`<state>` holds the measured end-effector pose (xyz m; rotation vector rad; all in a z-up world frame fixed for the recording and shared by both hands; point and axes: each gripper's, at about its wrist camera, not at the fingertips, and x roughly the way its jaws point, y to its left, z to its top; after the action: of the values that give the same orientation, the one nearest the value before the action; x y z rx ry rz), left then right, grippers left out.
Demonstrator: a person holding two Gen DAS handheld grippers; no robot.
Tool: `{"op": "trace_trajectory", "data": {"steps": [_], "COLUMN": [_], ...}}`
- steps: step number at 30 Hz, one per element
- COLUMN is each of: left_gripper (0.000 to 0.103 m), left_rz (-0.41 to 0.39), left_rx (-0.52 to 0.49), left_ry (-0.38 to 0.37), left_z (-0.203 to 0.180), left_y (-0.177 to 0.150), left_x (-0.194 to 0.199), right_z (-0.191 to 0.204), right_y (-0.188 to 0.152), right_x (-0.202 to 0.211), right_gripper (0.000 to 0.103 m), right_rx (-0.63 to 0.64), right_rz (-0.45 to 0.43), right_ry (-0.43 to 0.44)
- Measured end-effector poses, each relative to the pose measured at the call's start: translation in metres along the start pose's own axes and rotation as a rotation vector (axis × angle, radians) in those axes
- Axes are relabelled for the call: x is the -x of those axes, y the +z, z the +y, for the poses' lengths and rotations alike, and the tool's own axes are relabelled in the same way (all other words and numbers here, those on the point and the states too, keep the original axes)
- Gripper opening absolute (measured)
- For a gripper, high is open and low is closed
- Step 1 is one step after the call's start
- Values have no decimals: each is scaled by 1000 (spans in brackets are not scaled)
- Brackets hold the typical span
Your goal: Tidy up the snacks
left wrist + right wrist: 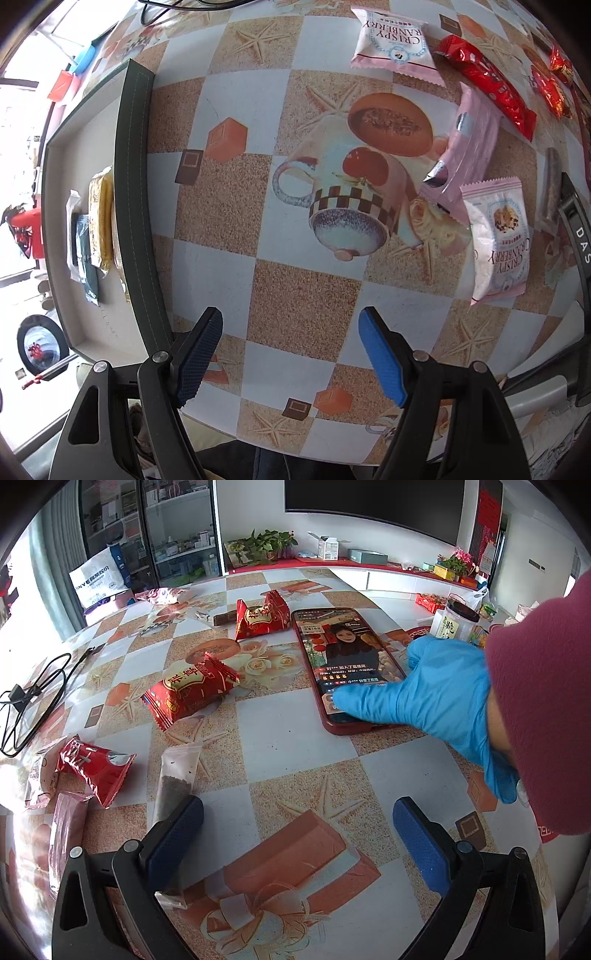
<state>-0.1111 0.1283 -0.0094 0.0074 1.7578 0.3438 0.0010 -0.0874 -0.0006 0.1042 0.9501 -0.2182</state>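
My left gripper is open and empty above the patterned tablecloth. A dark-rimmed tray at the left holds several snack packets. Pink cranberry packets lie to the right and at the top, with a plain pink packet and a long red packet between. My right gripper is open and empty, low over the table. Red snack packets lie ahead, farther back and at the left. A clear sachet of dark granules lies by the left finger.
A blue-gloved hand touches a red-cased phone lying on the table ahead of my right gripper. A black cable lies at the left table edge. A jar stands at the far right. Pink packets lie at the near left.
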Motion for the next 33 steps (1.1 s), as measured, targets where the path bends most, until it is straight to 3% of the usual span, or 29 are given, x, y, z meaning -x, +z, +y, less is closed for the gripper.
{"op": "trace_trajectory", "data": {"steps": [10,20,33], "left_gripper": [79,79,79], "left_rz": [-21,-19,-61], "left_rx": [-12,-16,-31], "left_ry": [-16,-18,-18], "left_z": [-14,-19,-20], "left_y": [20,7,34], "left_x": [7,3,32], "right_z": [0,0,0], "right_y": [1,1,0], "right_x": [0,0,0], "right_gripper": [103,103,103], "right_rx": [0,0,0], "right_rz": [0,0,0], "right_ry": [0,0,0]}}
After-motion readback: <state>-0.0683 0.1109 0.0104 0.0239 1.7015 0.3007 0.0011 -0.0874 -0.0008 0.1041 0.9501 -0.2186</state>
